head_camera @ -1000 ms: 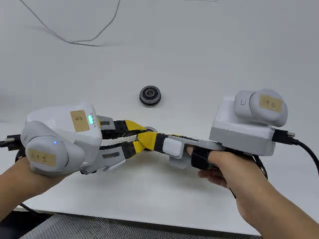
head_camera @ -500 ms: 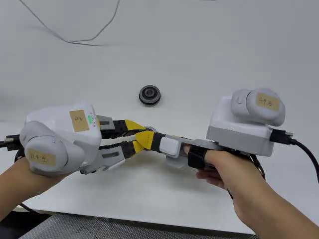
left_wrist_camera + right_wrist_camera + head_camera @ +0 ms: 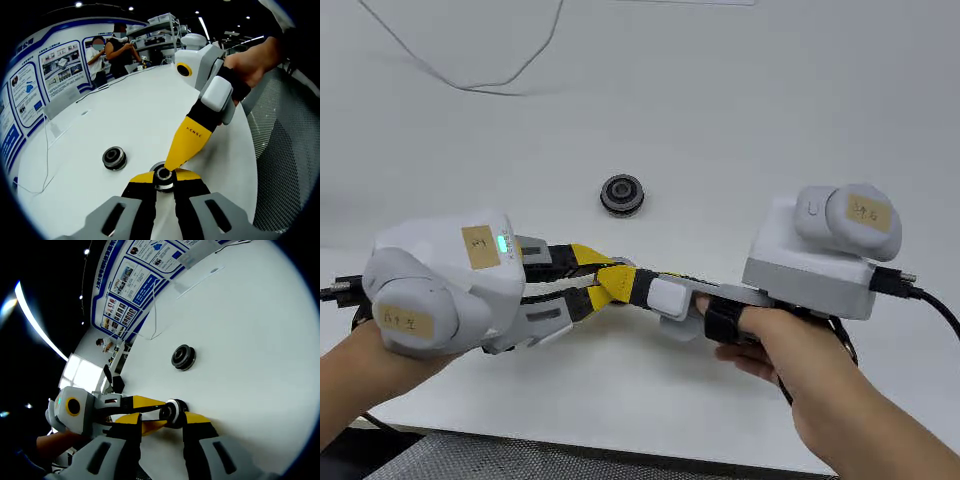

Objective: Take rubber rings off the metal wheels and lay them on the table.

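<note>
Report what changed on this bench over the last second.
Nothing visibly changed. The left hand-held gripper and the right hand-held gripper stay shut on the small black-ringed metal wheel between them. The second black-ringed metal wheel lies in the same spot on the white table.

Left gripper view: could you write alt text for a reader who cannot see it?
The left hand-held gripper clamps a small metal wheel at a white table, while the right hand-held gripper reaches in from the upper right to the same wheel. A second wheel with a black rubber ring lies on the table.
</note>
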The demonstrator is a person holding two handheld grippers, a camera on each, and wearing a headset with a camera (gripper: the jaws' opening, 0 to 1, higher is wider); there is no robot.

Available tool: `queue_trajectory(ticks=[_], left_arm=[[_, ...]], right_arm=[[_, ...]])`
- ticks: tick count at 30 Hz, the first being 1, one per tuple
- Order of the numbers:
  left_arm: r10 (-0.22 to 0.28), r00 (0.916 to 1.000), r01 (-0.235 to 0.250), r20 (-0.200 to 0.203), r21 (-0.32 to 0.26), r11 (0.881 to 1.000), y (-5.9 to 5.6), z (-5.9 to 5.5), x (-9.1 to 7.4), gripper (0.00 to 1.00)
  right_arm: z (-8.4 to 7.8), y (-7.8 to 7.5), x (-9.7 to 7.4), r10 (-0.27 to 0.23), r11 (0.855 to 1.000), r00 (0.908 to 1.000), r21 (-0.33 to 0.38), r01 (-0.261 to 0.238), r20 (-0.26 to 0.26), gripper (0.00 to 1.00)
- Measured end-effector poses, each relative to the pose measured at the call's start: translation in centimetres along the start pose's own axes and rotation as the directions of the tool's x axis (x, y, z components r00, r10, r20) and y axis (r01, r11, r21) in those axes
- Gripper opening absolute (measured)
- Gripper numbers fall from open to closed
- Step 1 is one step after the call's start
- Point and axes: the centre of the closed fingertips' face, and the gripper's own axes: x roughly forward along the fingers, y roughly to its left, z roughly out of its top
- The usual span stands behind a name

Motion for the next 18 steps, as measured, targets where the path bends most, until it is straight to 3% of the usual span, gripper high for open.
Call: queue_trajectory(ticks=[14,18], left_arm=[[0.002,1.0,-0.002,0.004,-0.007,1.0,0.14,-0.35,0.08,0.13],[0.002,1.0,-0.002,0.002,-0.006,1.0,0.14,-0.37,0.11,0.13]], right_arm=[[0.26,-0.28,0.55,0.054,0.998,0.9977,0.034,-0.056,0.041,0.34],[0.36,-0.33,0.31,0.055,0.998,0.998,0.027,-0.055,0.032,0.32]])
